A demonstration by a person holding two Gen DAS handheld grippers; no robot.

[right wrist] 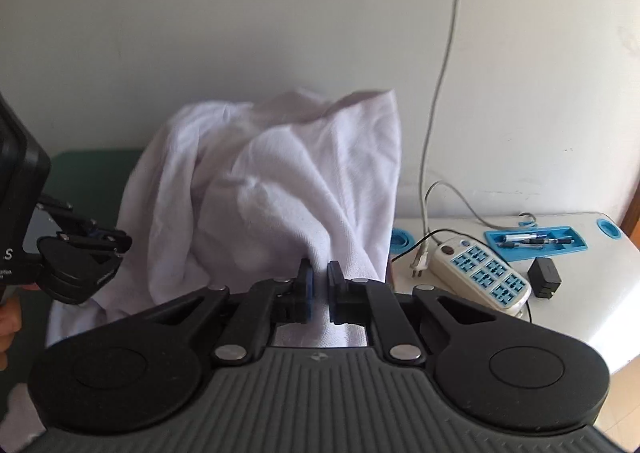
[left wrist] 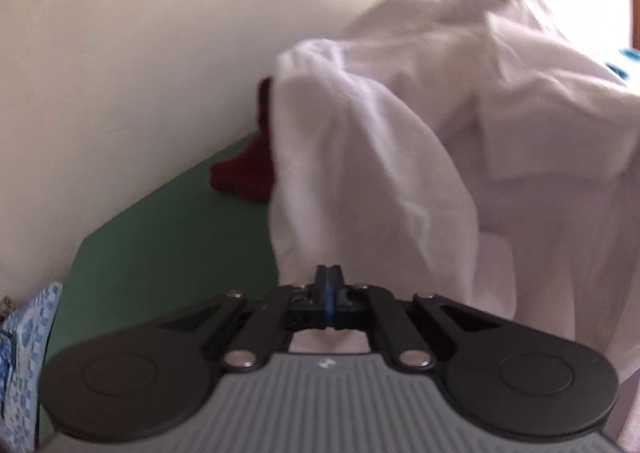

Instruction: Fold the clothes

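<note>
A white garment (left wrist: pixel 380 157) hangs bunched and lifted above a green mat (left wrist: pixel 168 237). My left gripper (left wrist: pixel 330 293) is shut on a fold of the white garment at its lower edge. In the right wrist view the same garment (right wrist: pixel 280 189) rises in a heap ahead, and my right gripper (right wrist: pixel 319 285) is shut on a thick fold of it, jaws held slightly apart by the cloth. The left gripper (right wrist: pixel 102 243) shows at the left of that view, pinching the garment's left side.
A dark red cloth (left wrist: pixel 244 169) lies on the mat against the wall, behind the white garment. A blue-patterned cloth (left wrist: pixel 24 349) is at far left. On the white table (right wrist: pixel 592 293) are a power strip (right wrist: pixel 480 273), a black adapter (right wrist: pixel 544 277), a blue pen tray (right wrist: pixel 536 243) and a hanging cable (right wrist: pixel 440 73).
</note>
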